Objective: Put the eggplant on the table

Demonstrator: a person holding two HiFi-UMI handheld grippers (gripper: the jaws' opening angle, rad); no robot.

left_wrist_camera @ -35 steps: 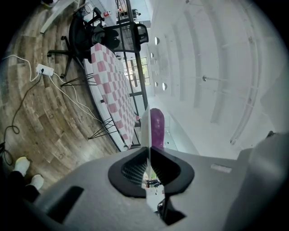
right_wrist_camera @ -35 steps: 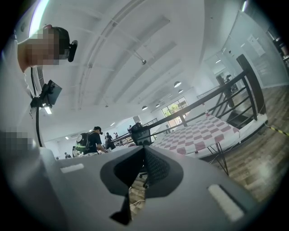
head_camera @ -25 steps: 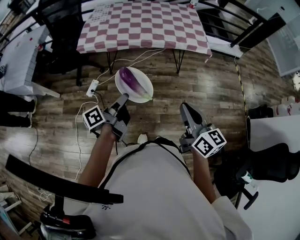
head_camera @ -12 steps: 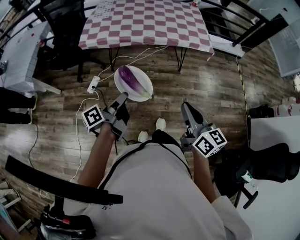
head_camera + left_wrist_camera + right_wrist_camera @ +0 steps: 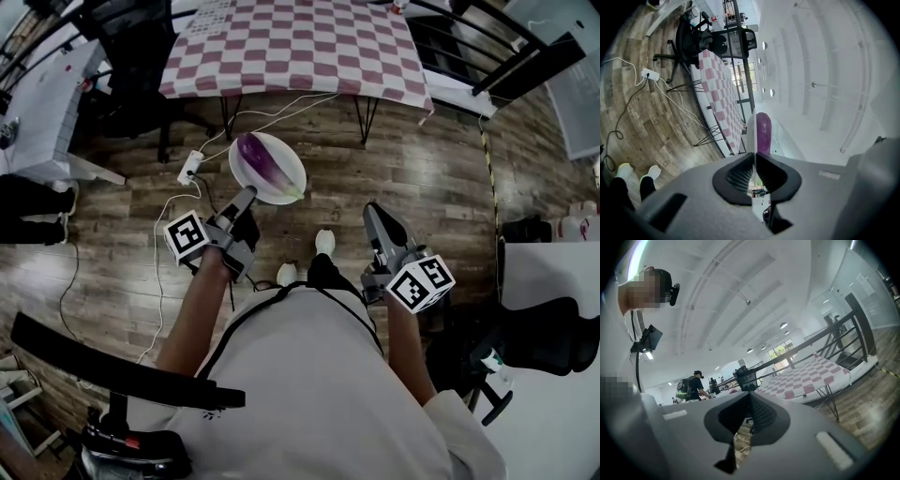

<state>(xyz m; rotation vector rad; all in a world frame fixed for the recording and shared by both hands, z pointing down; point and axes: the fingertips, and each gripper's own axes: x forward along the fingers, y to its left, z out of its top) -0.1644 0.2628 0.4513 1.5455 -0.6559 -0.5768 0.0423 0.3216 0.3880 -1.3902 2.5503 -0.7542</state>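
Glossy purple eggplant, green stem end, lying on white plate. Left gripper clamped on plate rim. Right gripper closed, empty.

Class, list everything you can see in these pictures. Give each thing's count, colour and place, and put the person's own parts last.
eggplant: one, purple, lying on the plate
plate: one, white, held by its rim above the floor, short of the table
table: one, pink-and-white checked cloth, top of the head view
power strip: one, white, on the floor left of the plate, with cables
office chair: one, black, left of the table
railing: one, black, right of the table
floor: one, brown wood planks
shoes: two, pale, on the floor between the tools
left tool: one, grey, shut on the plate's rim
right tool: one, grey, shut, empty
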